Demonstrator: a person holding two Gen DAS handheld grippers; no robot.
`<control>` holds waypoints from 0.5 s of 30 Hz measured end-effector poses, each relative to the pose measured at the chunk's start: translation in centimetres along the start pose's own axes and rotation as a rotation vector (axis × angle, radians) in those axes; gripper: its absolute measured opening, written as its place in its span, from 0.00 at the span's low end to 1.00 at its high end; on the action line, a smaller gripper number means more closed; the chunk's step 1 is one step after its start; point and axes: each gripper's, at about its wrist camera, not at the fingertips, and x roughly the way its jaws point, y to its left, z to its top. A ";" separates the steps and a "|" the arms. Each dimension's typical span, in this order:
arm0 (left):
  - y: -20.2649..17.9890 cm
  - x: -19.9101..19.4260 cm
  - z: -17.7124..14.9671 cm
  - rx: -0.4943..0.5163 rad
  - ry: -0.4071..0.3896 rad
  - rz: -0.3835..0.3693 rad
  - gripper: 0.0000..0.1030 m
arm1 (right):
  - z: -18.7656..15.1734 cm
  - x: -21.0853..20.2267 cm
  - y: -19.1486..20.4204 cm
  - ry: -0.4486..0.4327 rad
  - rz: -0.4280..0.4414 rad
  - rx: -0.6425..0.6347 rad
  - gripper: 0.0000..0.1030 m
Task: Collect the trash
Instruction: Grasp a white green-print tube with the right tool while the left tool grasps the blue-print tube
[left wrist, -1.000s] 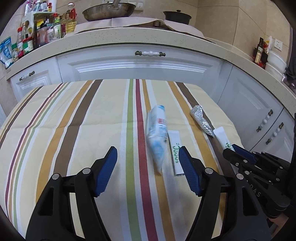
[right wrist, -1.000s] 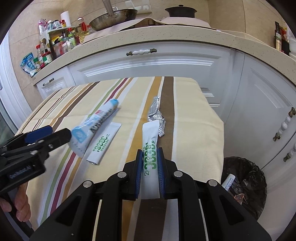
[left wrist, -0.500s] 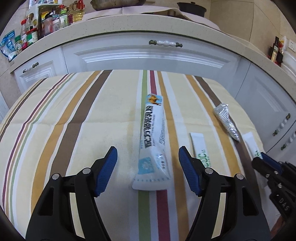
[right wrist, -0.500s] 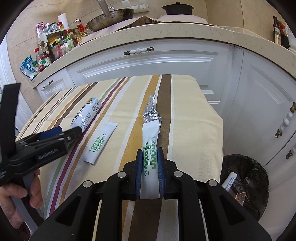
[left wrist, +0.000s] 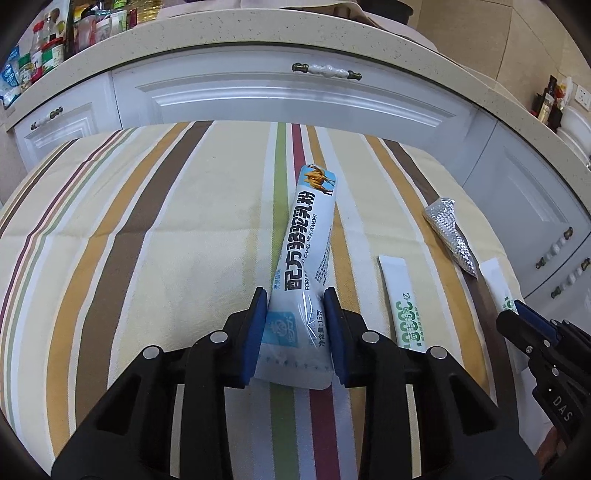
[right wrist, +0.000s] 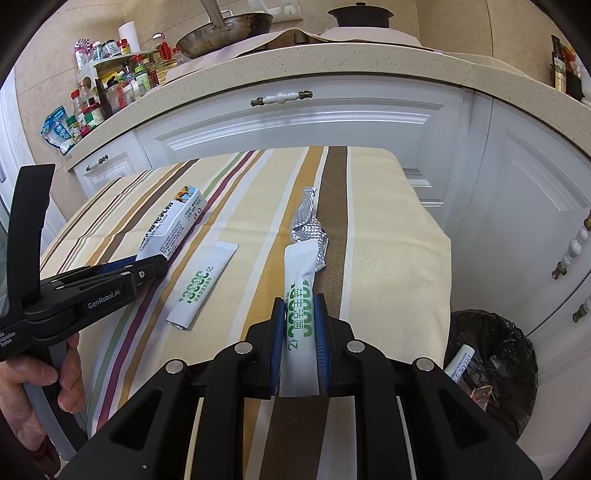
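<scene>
Before you stands a table under a striped cloth (left wrist: 155, 236), set against white panelled cabinets (left wrist: 295, 99) with ceramic-and-brass pulls (left wrist: 326, 71). A speckled beige countertop (right wrist: 332, 70) curves above, carrying crowded bottles and jars (right wrist: 110, 88) and a wok (right wrist: 225, 33). Beige tiled walls (right wrist: 436, 18) rise behind.

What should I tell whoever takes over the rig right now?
Left gripper: jaws closing around the camel milk powder sachet, which lies on the striped tablecloth.
Right gripper: shut on a white-and-green sachet.
Done: some trash already sits in the black-lined bin beside the table.
Left: bin both sachets, then the second white-and-green sachet and the crumpled foil wrapper.
</scene>
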 end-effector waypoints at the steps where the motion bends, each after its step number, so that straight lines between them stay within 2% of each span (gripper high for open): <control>1: 0.0 -0.1 0.0 0.004 -0.004 0.003 0.29 | 0.0 0.0 0.0 -0.002 0.000 0.000 0.16; 7: -0.2 -1.5 -0.4 0.026 -0.040 0.032 0.29 | -0.1 -0.4 -0.1 -0.020 -0.007 0.003 0.16; 15: -0.6 -4.1 -1.3 0.044 -0.062 0.019 0.29 | -0.6 -1.8 -0.8 -0.045 -0.043 0.002 0.16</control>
